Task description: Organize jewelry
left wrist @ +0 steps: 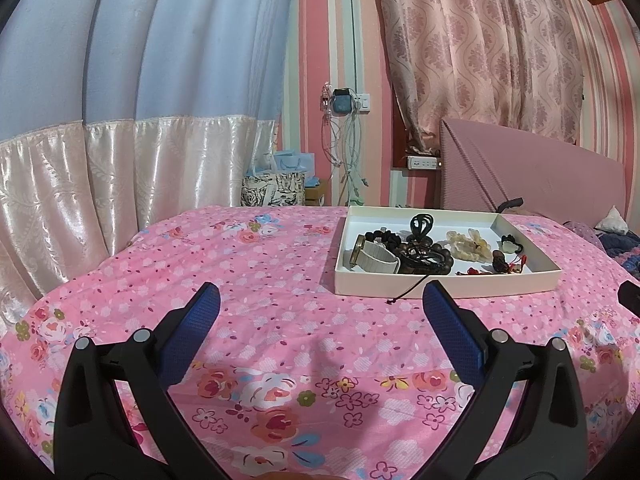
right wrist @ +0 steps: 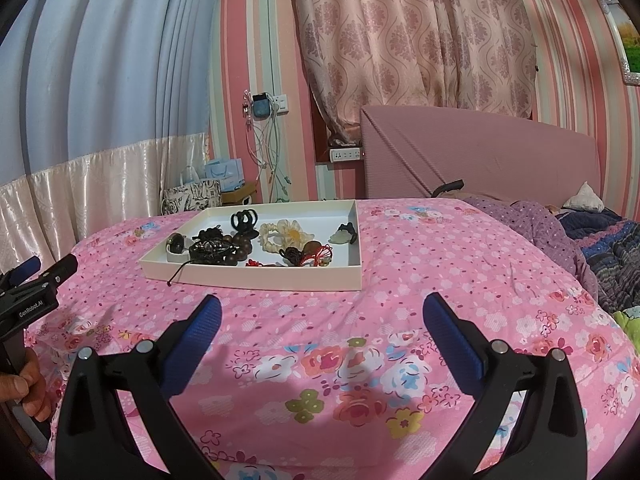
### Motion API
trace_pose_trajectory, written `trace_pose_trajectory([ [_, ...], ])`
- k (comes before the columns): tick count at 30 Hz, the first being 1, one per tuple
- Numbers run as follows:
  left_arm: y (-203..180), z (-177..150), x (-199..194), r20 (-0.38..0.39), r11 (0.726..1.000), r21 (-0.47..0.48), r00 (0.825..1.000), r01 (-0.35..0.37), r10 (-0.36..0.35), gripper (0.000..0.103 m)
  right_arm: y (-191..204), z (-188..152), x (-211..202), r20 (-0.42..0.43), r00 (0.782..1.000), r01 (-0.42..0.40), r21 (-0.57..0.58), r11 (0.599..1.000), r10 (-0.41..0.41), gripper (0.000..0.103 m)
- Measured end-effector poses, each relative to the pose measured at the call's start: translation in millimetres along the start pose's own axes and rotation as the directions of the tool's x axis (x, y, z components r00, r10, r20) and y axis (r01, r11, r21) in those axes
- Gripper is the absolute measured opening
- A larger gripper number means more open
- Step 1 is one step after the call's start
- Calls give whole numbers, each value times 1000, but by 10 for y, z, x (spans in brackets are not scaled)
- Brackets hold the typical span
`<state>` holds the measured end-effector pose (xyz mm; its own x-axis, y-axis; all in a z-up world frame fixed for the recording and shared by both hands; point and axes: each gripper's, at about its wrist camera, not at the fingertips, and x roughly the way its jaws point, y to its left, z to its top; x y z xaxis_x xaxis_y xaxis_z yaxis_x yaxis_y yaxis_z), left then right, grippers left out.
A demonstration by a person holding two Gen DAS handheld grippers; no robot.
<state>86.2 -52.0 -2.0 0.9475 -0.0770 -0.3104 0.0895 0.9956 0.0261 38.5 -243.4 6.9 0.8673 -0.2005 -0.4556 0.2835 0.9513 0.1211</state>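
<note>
A shallow white tray [left wrist: 444, 285] lies on the pink floral bedspread [left wrist: 260, 264]; it also shows in the right wrist view [right wrist: 256, 278]. In it lie a white-strapped watch [left wrist: 378, 258], dark bead bracelets [left wrist: 434, 258], a black hair clip [left wrist: 421, 225], a cream scrunchie [left wrist: 468, 245], a jade pendant [left wrist: 509, 243] and red-corded charms [right wrist: 316, 256]. A black cord [left wrist: 408, 290] hangs over the tray's front wall. My left gripper [left wrist: 320, 308] is open and empty, short of the tray. My right gripper [right wrist: 322, 316] is open and empty, in front of the tray.
A pink headboard [right wrist: 480, 152] stands behind the bed. Purple and dark blue bedding [right wrist: 592, 248] is piled at the right. Gift bags [left wrist: 276, 184] and hanging cables [left wrist: 344, 152] are by the striped wall. The left gripper's body [right wrist: 32, 292] shows at the right wrist view's left edge.
</note>
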Motion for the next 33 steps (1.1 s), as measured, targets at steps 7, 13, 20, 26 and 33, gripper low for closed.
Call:
trace_pose_trajectory([
  [7, -11, -16, -17, 2, 1000, -3, 1000, 14, -14, 100, 3, -2, -1, 0, 1000, 0, 1, 1000, 0, 100],
  [13, -20, -29, -13, 0, 1000, -4, 1000, 17, -17, 100, -1, 3, -3, -2, 1000, 5, -3, 1000, -5, 100],
  [20, -47, -37, -29, 5, 1000, 0, 1000, 15, -15, 100, -8, 4, -8, -1, 1000, 7, -1, 1000, -7, 100],
  [26, -49, -43, -26, 4, 1000, -1, 1000, 15, -15, 100, -6, 4, -14, -5, 1000, 9, -9, 1000, -9, 100],
  [33, -58, -45, -28, 7, 1000, 2, 1000, 14, -14, 100, -6, 5, -15, -5, 1000, 9, -10, 1000, -9, 100],
])
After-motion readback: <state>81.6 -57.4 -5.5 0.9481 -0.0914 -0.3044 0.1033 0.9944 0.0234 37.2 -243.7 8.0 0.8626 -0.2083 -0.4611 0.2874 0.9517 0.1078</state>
